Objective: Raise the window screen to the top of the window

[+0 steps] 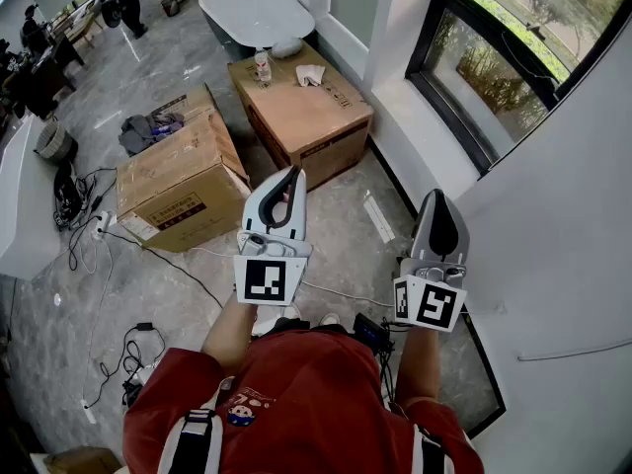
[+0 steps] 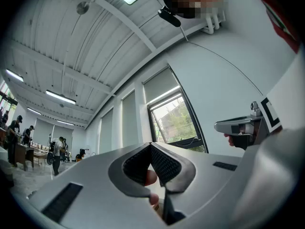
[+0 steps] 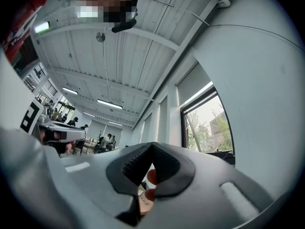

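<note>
The dark-framed window [image 1: 499,62] is set in the white wall at the upper right of the head view, some way ahead of both grippers. In the gripper views a pale screen [image 2: 161,85] covers the upper part of the window, with glass [image 2: 177,123] and green trees below it. The screen [image 3: 193,86] looks the same from the right side. My left gripper [image 1: 295,174] is shut with nothing in it, jaws meeting at a point [image 2: 150,145]. My right gripper [image 1: 437,197] is also shut and empty [image 3: 152,145]. Both are held in front of the chest, tilted slightly upward.
Two cardboard boxes [image 1: 183,171] [image 1: 301,107] stand on the grey floor ahead; the farther one carries a bottle [image 1: 262,67] and a cloth. A white tub [image 1: 255,8] lies beyond. Cables [image 1: 128,349] trail at the left. Several people stand far back in the room [image 2: 57,151].
</note>
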Demonstrator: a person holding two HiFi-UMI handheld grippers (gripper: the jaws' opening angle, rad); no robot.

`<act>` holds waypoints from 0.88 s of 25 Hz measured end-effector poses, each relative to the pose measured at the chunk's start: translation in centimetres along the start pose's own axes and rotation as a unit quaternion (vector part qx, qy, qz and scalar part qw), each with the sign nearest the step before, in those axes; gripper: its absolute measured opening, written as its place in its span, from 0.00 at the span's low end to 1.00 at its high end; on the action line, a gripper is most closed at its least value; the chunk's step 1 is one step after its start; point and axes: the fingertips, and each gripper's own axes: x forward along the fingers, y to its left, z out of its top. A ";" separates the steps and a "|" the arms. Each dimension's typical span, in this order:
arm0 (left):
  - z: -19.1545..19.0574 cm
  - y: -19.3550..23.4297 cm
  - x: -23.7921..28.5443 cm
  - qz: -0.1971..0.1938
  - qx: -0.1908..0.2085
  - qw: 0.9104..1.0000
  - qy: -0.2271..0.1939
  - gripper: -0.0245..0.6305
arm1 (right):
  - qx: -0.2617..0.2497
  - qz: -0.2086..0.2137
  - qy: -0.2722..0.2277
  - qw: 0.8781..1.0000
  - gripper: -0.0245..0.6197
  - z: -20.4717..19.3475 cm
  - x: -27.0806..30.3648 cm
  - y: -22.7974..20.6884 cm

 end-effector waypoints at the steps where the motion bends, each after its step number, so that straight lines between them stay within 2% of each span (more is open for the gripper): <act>1: 0.1 -0.4 0.0 -0.001 -0.001 1.000 -0.002 0.05 | 0.000 0.000 0.000 1.000 0.05 0.0 -0.1 -0.3; 7: -0.2 -3.1 -0.2 -0.014 -0.008 1.000 0.013 0.05 | 0.026 0.000 -0.001 1.000 0.05 -0.2 -2.3 -1.8; 13: -1.0 -5.0 -1.0 -0.011 -0.012 1.000 0.023 0.05 | 0.037 0.000 0.004 0.999 0.05 -1.5 -4.2 -3.2; 22: -2.0 -6.8 0.6 -0.027 -0.019 0.999 0.032 0.05 | 0.020 -0.010 0.007 1.000 0.05 -1.8 -4.1 -5.0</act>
